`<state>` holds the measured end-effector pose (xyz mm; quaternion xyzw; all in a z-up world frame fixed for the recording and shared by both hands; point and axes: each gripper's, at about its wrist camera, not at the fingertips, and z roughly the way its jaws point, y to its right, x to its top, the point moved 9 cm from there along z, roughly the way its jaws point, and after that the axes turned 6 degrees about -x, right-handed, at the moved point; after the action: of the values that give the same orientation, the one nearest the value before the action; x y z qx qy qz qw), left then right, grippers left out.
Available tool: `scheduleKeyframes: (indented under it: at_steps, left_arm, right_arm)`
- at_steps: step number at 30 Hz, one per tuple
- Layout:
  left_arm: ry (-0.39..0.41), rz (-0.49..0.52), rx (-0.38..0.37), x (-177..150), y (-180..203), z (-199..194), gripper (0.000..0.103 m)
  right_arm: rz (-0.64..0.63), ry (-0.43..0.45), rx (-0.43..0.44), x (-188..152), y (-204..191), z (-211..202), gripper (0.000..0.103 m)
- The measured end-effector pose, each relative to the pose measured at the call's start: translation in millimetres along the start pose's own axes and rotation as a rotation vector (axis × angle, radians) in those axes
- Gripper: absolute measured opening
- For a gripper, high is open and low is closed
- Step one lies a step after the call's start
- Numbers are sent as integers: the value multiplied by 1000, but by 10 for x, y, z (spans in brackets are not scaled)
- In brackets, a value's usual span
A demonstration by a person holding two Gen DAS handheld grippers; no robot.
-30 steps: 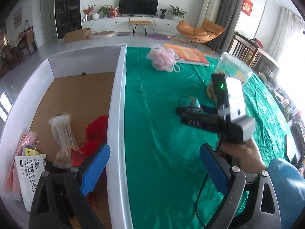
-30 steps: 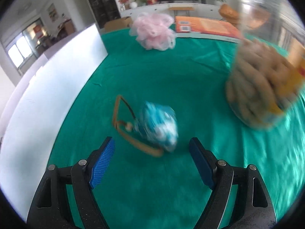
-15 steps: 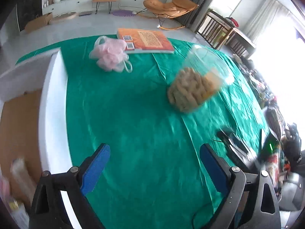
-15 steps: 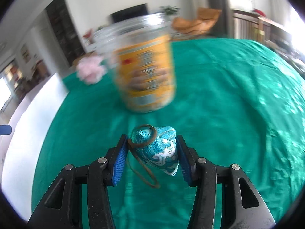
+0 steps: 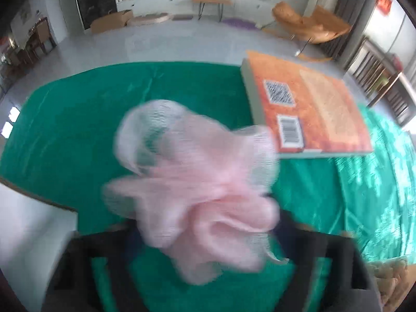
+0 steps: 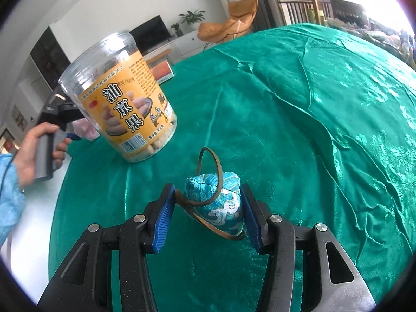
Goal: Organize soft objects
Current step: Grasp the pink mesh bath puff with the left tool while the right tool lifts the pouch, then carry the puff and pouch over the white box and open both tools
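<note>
Pink pouf (image 5: 197, 182) bunched in the left gripper (image 5: 205, 236), whose jaws have just been closing on it. The right gripper (image 6: 205, 218) pinches a blue pouch (image 6: 218, 202). At its ten o'clock, a clear jar (image 6: 117, 96) full of biscuits on the green cloth (image 6: 299, 130).

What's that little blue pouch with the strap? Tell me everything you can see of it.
The pouch is a small stuffed pyramid of shiny blue brocade with white wave patterns. A thin brown strap loops above and around it. It sits point-up between the blue pads of the right gripper, which press its sides, over the green tablecloth.
</note>
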<state>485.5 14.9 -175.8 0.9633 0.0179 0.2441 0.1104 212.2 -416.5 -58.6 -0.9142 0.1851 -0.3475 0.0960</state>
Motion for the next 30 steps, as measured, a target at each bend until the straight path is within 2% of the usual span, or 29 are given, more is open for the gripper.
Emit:
scheduleKeyframes:
  at_steps: [2,5,8,10,12,14,17,18,21,25,28,30]
  left_arm:
    - [15,1,-28,-27,-23,-85,32]
    - [-13,72,-95,-266,92,-406,31]
    - [-71,214,-161,-821,283,-941,31]
    - [-127,275,-185,-1250,358,-1214,31]
    - [-177,318,-198,-1655,394,-1384,31]
    - [-194,335,-191,-1951,380,-1419,31]
    - [-222,308,-170,-2135,353,-1264,31]
    - [-230,278,-178,-2147,320,-1237,31]
    - [-206,233,-188,-2047,276,-1282,31]
    - [-97,223,-239,-1688,455,-1679,31]
    - [-32,213,-285,-1479,469,-2080,31]
    - [5,200,-302,-1402,351,-2397,31]
  right_arm:
    - [20,-1,13,19,36,-6,52]
    - [57,7,28,22,94,-38,52]
    - [126,1,89,124,137,-64,52]
    - [139,4,110,345,147,-54,52]
    - [100,11,89,598,142,-8,52]
    - [24,-33,40,816,128,186,52]
    - [-90,-170,-63,872,151,609,52]
    - [-103,-203,-82,869,173,700,52]
    - [-64,-211,-76,1043,206,713,49]
    - [31,-107,-11,1630,111,343,47]
    - [-44,-3,13,2099,-220,-133,47]
    - [-87,38,57,2243,-511,-436,47]
